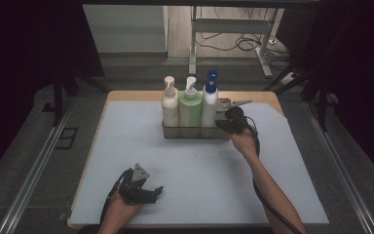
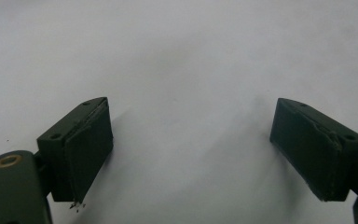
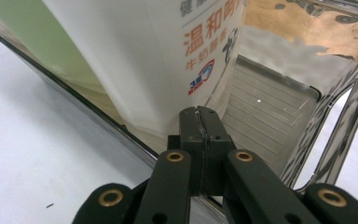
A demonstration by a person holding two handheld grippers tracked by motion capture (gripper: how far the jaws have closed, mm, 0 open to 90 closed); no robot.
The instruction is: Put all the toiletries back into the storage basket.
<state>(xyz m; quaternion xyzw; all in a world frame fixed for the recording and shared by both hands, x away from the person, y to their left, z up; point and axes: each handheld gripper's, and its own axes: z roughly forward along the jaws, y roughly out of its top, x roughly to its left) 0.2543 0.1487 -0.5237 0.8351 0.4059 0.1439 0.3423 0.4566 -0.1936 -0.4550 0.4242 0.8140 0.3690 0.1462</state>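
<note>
A metal basket point(image 1: 195, 132) stands at the back middle of the mat and holds three upright bottles: a cream pump bottle point(image 1: 169, 105), a green pump bottle point(image 1: 190, 108) and a white bottle with a blue cap point(image 1: 209, 102). My right gripper point(image 1: 220, 119) is at the basket's right end. In the right gripper view its jaws are shut point(image 3: 200, 114), tips at the basket rim point(image 3: 74, 100) and against the white bottle point(image 3: 144, 56). Whether the thin wall is pinched I cannot tell. My left gripper point(image 1: 153, 192) rests open on the mat at the front left, with bare mat between its fingers point(image 2: 191, 149).
A pale grey mat point(image 1: 195, 170) covers the wooden table point(image 1: 126, 95). Behind the table stand a white frame point(image 1: 224, 27) and loose cables point(image 1: 246, 44) on the floor. Metal rails point(image 1: 34, 170) run along both sides.
</note>
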